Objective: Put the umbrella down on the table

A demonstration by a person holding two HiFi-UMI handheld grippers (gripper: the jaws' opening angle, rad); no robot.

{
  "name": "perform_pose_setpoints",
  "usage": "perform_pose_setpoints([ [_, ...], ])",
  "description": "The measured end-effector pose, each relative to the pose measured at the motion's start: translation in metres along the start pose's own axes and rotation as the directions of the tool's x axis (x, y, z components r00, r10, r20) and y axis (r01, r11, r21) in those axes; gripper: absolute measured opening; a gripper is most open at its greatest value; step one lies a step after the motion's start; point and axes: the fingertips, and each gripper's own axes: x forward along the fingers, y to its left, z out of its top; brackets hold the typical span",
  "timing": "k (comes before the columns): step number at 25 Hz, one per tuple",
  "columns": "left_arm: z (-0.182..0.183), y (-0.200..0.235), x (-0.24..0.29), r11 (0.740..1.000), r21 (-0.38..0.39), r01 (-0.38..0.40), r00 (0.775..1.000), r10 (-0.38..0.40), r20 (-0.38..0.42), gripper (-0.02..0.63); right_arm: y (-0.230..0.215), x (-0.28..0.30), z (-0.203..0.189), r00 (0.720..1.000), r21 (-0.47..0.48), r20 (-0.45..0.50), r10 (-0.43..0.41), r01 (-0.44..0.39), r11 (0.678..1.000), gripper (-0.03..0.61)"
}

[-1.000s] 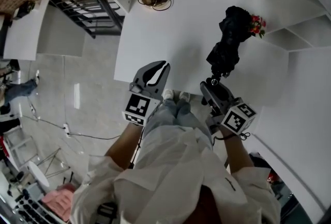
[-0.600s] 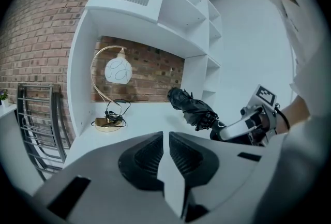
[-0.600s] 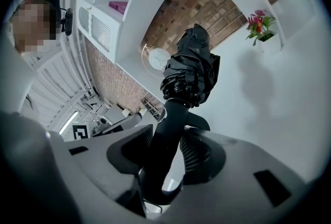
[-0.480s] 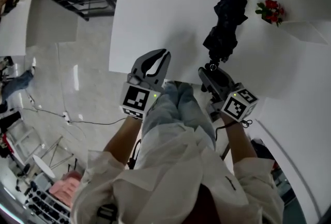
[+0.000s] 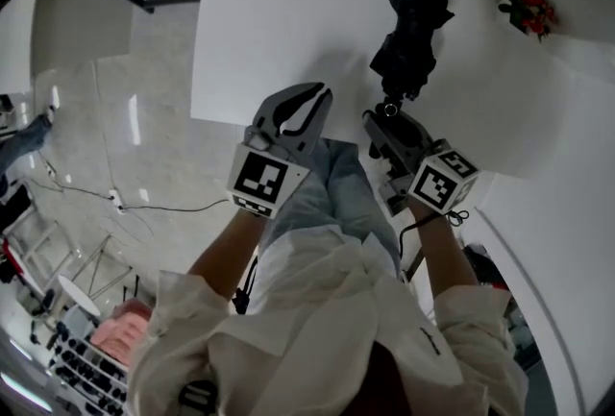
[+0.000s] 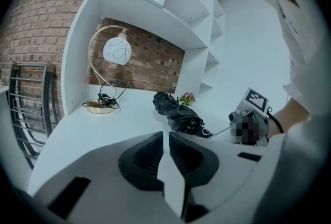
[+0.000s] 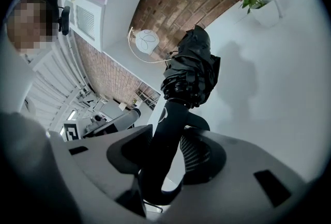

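Note:
A black folded umbrella [image 5: 413, 25] stretches out over the white table [image 5: 279, 20], pointing away from me. My right gripper [image 5: 384, 119] is shut on its handle [image 7: 165, 140], and the dark stem fills the gap between the jaws [image 7: 168, 158]. From the left gripper view the umbrella [image 6: 178, 110] lies low and close to the table top; I cannot tell whether it touches. My left gripper [image 5: 306, 107] hovers at the table's near edge, left of the umbrella, its jaws [image 6: 166, 134] shut with nothing between them.
A gold lamp with a white globe [image 6: 116, 51] stands at the table's far end, its base [image 6: 101, 108] trailing a cable. A small pot of red flowers [image 5: 527, 9] sits on the white shelving to the right. A black metal rack [image 6: 28, 99] stands left of the table.
Both grippers have sunk toward the table top, the umbrella going down with the right one. The left gripper now reaches the table's near edge.

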Motion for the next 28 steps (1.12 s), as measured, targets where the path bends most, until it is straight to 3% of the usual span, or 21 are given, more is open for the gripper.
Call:
perform_pose_setpoints([
  [23,-0.034,0.008,-0.007,0.999,-0.049,0.001,1.0,-0.003,-0.03,0.054,-0.031,0.03,-0.021,0.998,0.067,-0.036,-0.049,0.051,0.996,0.189],
  [28,-0.037,0.01,-0.009,0.998,-0.057,-0.006,0.999,0.004,-0.034,0.054,-0.039,0.031,-0.024,0.996,0.046,-0.049,-0.072,0.074,0.996,0.187],
])
